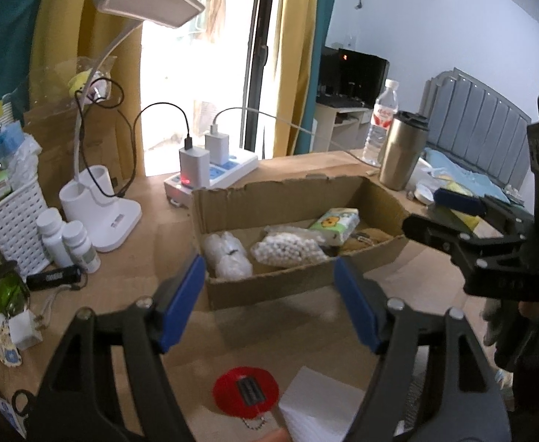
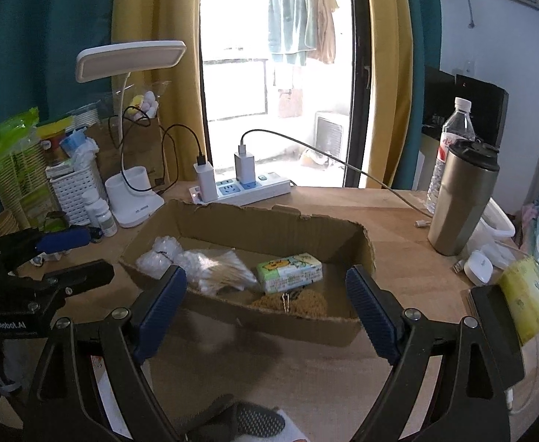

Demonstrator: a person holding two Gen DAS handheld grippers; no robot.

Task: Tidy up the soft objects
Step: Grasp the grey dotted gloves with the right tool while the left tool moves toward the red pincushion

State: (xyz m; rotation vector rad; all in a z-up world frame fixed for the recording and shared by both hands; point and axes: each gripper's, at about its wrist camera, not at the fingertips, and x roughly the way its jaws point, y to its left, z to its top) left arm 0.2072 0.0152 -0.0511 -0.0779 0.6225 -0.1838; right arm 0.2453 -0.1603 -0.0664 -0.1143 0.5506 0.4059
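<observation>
1. Left wrist view: my left gripper [image 1: 269, 294] has its blue, ribbed pads spread wide with nothing between them, hovering over the wooden desk [image 1: 306, 316] just short of the cardboard box [image 1: 269, 287].
2. The box is a shallow, open, brown tray with torn, ragged edges. Its long axis runs across the desk from lower left to upper right in this view.
3. Inside it, from left to right: a lumpy clear plastic bag of white pads [image 1: 227, 254], a clear bag of cotton swabs [image 1: 287, 248], a soft rectangular tissue pack [image 1: 333, 226] with a green and yellow cartoon print, and a fuzzy brown plush piece [image 1: 365, 239] in the right corner.
4. The tissue pack lies tilted, with its long side angled toward the back right corner.
5. In the right wrist view, my right gripper [image 2: 265, 302] is also spread wide and empty, with its pads framing the near wall of the box.
6. From this side the swabs lie fanned, with their sticks pointing toward the tissue pack.
7. A smooth steel tumbler [image 2: 464, 199] stands upright to the right of the box, well apart from it, and a white desk lamp [image 2: 133, 199] stands to the left.
</observation>
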